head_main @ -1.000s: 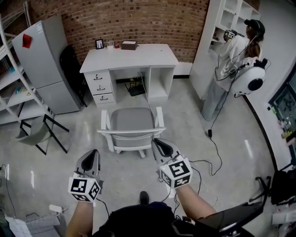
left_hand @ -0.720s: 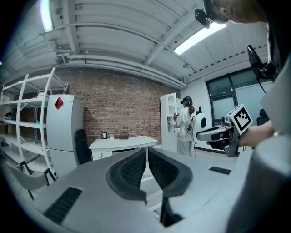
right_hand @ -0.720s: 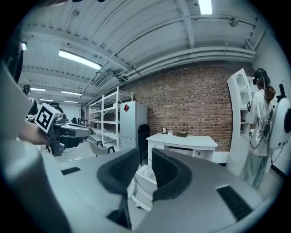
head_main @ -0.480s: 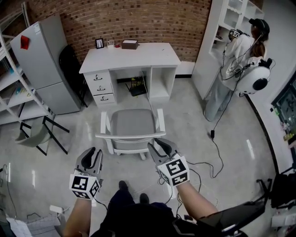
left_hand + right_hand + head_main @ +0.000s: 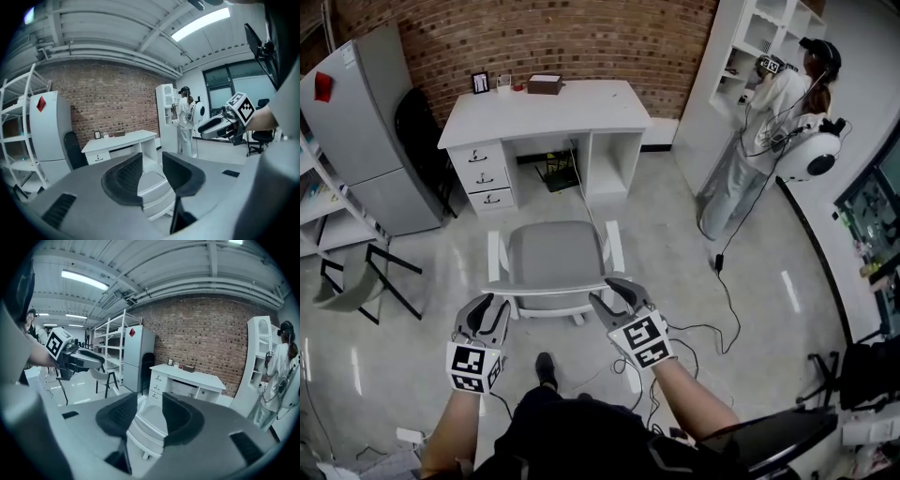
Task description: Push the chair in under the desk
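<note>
A grey and white chair (image 5: 555, 261) stands on the floor in front of the white desk (image 5: 544, 101), its backrest (image 5: 546, 290) toward me. My left gripper (image 5: 487, 308) is just behind the backrest's left end and my right gripper (image 5: 614, 296) just behind its right end. Both are open, their jaws have just been opening, and nothing is between the pads. The left gripper view shows the chair (image 5: 152, 187) through the gap of the left gripper (image 5: 152, 173), with the desk (image 5: 119, 140) beyond. In the right gripper view the chair (image 5: 146, 425) lies ahead of the right gripper (image 5: 149, 418).
A grey fridge (image 5: 356, 131) and a black chair (image 5: 412, 131) stand left of the desk. A folding seat (image 5: 356, 281) is at the left. A person (image 5: 759, 141) stands by white shelves (image 5: 741, 47) on the right. A cable (image 5: 722, 300) trails across the floor.
Both grippers have opened their jaws and moved forward and down, close to the chair's backrest. The chair and desk stay in place.
</note>
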